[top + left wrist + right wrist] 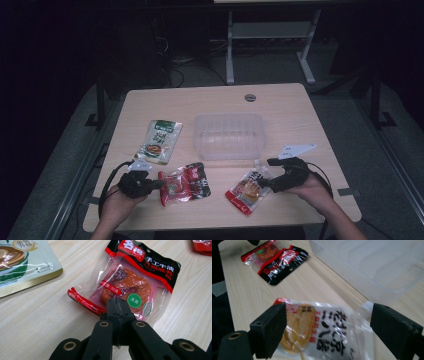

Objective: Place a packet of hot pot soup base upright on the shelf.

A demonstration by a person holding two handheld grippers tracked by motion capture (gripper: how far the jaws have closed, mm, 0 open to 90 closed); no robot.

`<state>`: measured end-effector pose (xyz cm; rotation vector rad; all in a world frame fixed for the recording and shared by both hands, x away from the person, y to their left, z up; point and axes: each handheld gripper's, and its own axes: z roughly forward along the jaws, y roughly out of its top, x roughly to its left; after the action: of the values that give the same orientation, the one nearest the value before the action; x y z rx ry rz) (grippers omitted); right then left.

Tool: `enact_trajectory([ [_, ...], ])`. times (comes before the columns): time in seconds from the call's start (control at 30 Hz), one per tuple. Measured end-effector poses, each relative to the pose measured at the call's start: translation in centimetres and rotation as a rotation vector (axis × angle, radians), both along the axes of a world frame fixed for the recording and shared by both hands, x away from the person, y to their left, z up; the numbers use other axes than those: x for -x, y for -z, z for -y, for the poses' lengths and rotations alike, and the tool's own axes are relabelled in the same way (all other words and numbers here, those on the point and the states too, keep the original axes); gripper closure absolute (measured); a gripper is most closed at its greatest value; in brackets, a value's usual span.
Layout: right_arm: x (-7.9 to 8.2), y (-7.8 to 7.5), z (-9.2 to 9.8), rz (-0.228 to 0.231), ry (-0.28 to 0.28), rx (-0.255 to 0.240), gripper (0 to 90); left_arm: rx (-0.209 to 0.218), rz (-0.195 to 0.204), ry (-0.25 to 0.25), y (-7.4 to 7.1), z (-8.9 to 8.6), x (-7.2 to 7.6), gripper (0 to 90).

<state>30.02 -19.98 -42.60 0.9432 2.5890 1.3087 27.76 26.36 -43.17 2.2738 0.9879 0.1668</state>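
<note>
the left tool (117, 305) is clenched on the edge of the red snack packet (130, 285), while the right tool (327, 325) stands released astride the orange snack packet (322, 330), probably to bin both.

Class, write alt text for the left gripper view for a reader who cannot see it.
The left gripper, jaws shut together, touches the near edge of a red-and-black snack packet lying on a pale wooden table. A green-and-gold pouch lies at upper left.

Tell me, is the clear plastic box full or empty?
Empty: the clear plastic box has nothing inside, and all three snack packets lie outside on the table.
</note>
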Motion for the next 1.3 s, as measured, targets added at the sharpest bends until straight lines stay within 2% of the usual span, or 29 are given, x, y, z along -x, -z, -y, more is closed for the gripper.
enact_trajectory([
  [0.13,-0.2,-0.2,-1.3,0.01,-0.028,-0.002,13.1,-0.013,-0.001,0.005,0.1,0.0,-0.2,89.6],
  [0.17,-0.4,-0.3,-2.3,0.005,-0.05,-0.016,13.1,-0.03,-0.001,0.0,0.2,0.0,-0.1,89.7],
  [0.23,-0.5,-0.4,-3.0,0.002,-0.068,-0.016,13.1,-0.046,0.0,0.003,0.3,0.1,-0.2,89.7],
  [0.53,-1.2,-0.4,-6.3,-0.008,-0.135,-0.029,13.1,-0.049,-0.032,0.003,0.9,0.0,-0.5,89.7],
  [0.57,-1.3,-0.4,-7.2,-0.008,-0.153,-0.035,13.1,-0.048,-0.041,0.0,1.0,0.0,-0.6,89.7],
  [0.77,-1.5,-0.3,-8.5,-0.018,-0.184,-0.028,13.0,-0.05,-0.055,-0.001,1.3,0.0,-0.7,89.7],
  [0.83,-1.7,-0.4,-9.3,-0.028,-0.206,-0.035,12.9,-0.051,-0.06,-0.001,1.4,-0.1,-0.8,89.7],
  [1.07,-2.1,-0.3,-10.8,-0.057,-0.229,-0.054,13.0,-0.058,-0.067,0.0,1.7,0.0,-1.0,89.7],
  [1.1,-2.5,-0.1,-11.4,-0.063,-0.245,-0.063,13.0,-0.057,-0.069,0.006,1.7,0.0,-1.0,89.7],
  [1.23,-2.9,0.2,-12.5,-0.088,-0.254,-0.092,13.3,-0.055,-0.069,0.005,1.8,0.1,-1.0,89.8],
  [1.3,-3.1,0.5,-13.2,-0.093,-0.267,-0.087,13.5,-0.049,-0.073,0.001,1.8,0.1,-1.0,89.7],
])
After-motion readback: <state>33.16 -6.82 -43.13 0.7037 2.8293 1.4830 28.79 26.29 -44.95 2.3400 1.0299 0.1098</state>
